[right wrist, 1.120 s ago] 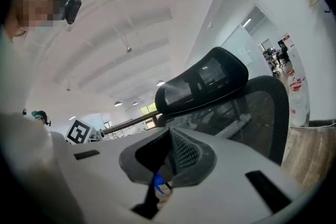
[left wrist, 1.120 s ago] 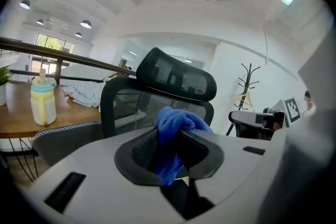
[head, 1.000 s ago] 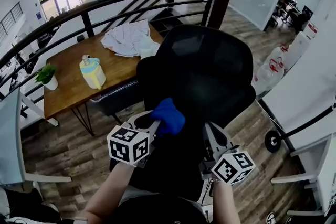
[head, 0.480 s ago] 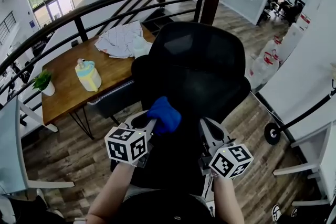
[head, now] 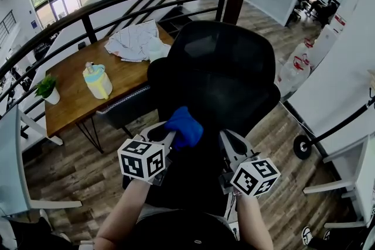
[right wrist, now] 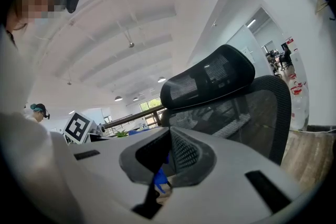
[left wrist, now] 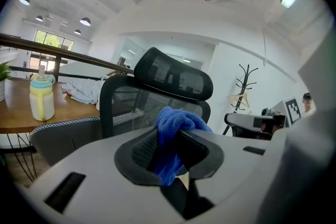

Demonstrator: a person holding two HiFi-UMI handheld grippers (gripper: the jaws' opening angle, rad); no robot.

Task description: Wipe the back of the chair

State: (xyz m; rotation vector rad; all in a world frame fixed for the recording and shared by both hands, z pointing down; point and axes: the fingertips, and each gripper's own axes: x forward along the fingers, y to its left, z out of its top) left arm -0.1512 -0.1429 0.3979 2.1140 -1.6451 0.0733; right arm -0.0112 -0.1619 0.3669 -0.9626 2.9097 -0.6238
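The left gripper point(left wrist: 167, 136) has its jaws clamped on a bunched blue microfibre cloth point(left wrist: 177, 122). The wad pokes out past the tips toward the black mesh back of the office chair point(left wrist: 122, 107), near it but, as far as I can tell, not touching. The right gripper point(right wrist: 169, 150) hangs alongside, jaws drawn together on nothing. To wipe well, I judge the wad should first be pressed flat on the mesh, then drawn in overlapping strokes from the curved headrest point(left wrist: 173, 77) downward, with the hard jaw tips kept off the mesh. The free gripper could steady the frame, since the chair may swivel or roll.
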